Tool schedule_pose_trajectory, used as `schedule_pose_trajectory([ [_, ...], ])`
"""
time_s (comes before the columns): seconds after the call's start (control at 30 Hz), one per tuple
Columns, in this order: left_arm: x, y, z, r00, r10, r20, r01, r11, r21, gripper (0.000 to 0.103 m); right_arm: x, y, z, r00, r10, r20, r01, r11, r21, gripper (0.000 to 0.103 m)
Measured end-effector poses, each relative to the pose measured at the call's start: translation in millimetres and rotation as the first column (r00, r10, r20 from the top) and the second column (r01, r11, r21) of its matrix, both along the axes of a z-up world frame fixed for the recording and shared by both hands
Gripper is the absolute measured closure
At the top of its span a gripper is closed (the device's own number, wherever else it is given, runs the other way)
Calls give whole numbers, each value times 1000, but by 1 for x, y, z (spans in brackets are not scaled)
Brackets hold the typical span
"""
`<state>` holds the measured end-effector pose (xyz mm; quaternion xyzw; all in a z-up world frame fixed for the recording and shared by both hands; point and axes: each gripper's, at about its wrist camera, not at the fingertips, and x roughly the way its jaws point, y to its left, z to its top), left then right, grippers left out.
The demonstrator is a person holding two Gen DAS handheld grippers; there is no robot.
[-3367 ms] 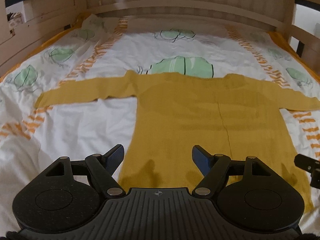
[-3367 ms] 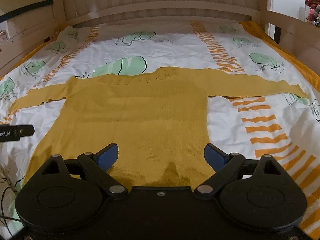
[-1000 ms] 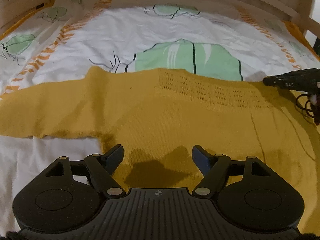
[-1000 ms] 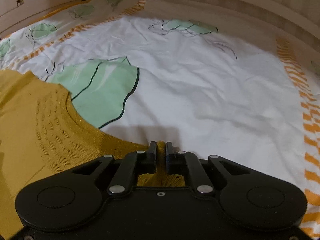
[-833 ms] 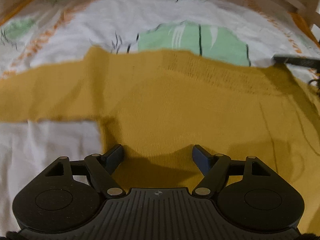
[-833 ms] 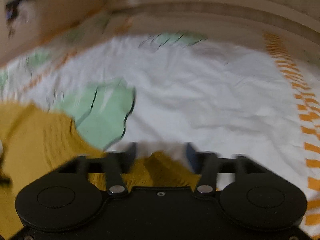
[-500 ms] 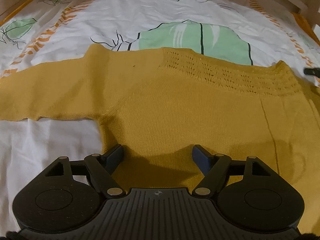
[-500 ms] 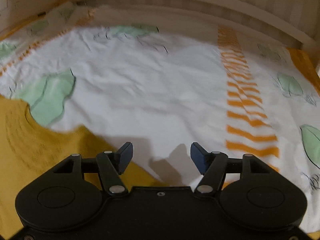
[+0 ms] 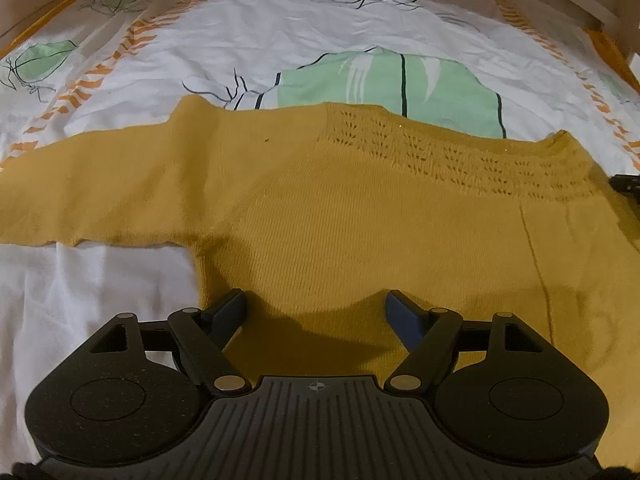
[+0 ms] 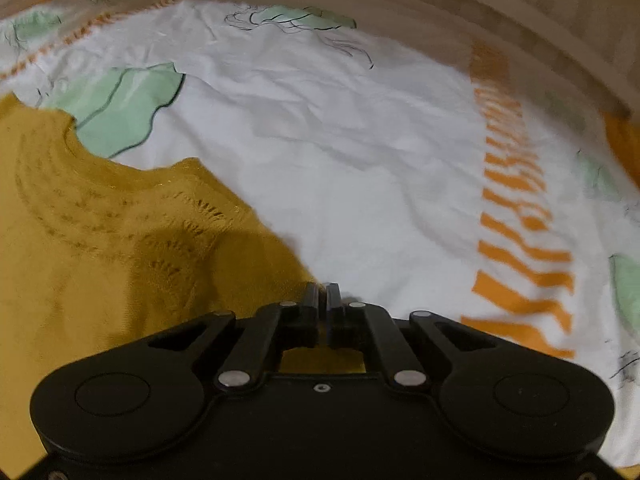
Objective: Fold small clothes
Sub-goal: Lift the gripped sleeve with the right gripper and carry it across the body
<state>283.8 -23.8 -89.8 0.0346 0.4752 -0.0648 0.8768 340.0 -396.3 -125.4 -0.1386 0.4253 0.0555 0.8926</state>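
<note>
- A mustard-yellow knitted sweater [image 9: 340,216] is lying flat on a bed, on a white duvet cover [image 9: 280,40] printed with green leaves and orange chevron stripes.
- In the left wrist view the sweater's body is filling the middle, its one sleeve [image 9: 80,188] is stretching out flat to the left edge, and the openwork neckline [image 9: 460,152] is facing the far side of the bed.
- The left gripper [image 9: 316,308] is hovering over the sweater's body near the armpit, its blue-padded fingers spread wide with only flat knit showing between them.
- The right gripper [image 10: 322,292] is sitting at the sweater's shoulder edge, where the yellow knit meets the white cover.
- Its jaws have just been closing and are now pressed together; whether they are pinching any knit I cannot tell, though yellow fabric is showing just beneath and behind the fingers.
- A dark tip of the right gripper is peeking in at the right edge of the left wrist view, beside the neckline.
- A wooden bed frame [image 10: 520,20] is curving around the far side of the bedding.
</note>
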Motion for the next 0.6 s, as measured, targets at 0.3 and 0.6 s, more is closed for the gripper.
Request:
schedule_pose_trajectory([
  [0.3,2,-2,-5,1000,-1,-1,1,1000,11,27,-16,-52,12,959,-278,55,259,940,224,53],
  [0.6,2,-8,-5,1000,21,-3,-21,999,32,26,-81,-160,42,793,-609,-12,559,721,410,29],
])
